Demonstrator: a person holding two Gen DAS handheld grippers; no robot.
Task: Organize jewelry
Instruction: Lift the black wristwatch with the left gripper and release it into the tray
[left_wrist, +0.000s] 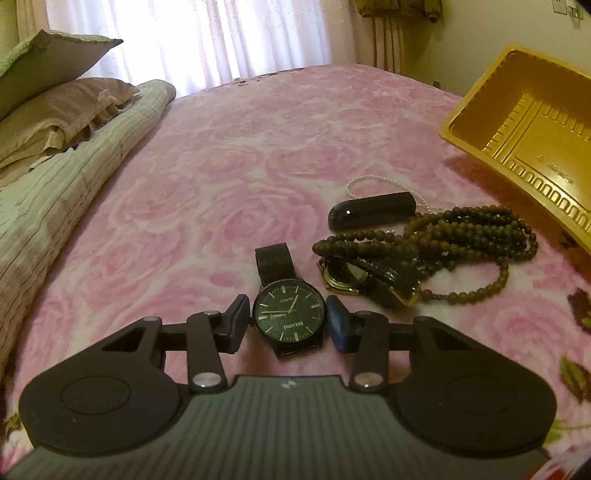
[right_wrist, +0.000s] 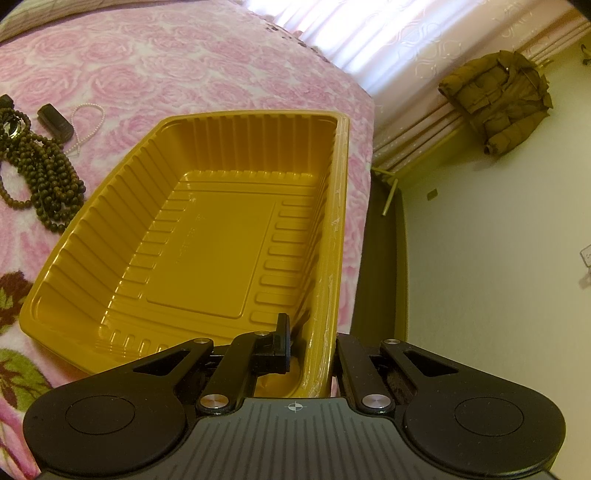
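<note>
Nothing sorted yet: tray (right_wrist: 207, 236) empty. Left claw (left_wrist: 289, 320) brackets the watch (left_wrist: 288, 314), barely touching; right claw (right_wrist: 312, 347) pinches the tray's rim.

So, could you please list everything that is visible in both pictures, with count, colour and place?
black watch: 1, black, on blanket between left gripper's fingers
gold watch: 1, gold case, dark strap, right of black watch
bead strands: several, brown, piled beside tray
pearl strand: 1, white, behind black case
black case: 1, black, behind beads
tray: 1, yellow, empty, at bed's edge
blanket: 1, pink roses, covers bed
pillows: 2, brownish, far left
jacket: 1, olive, hanging
left gripper: around black watch
right gripper: straddles tray's wall
</note>
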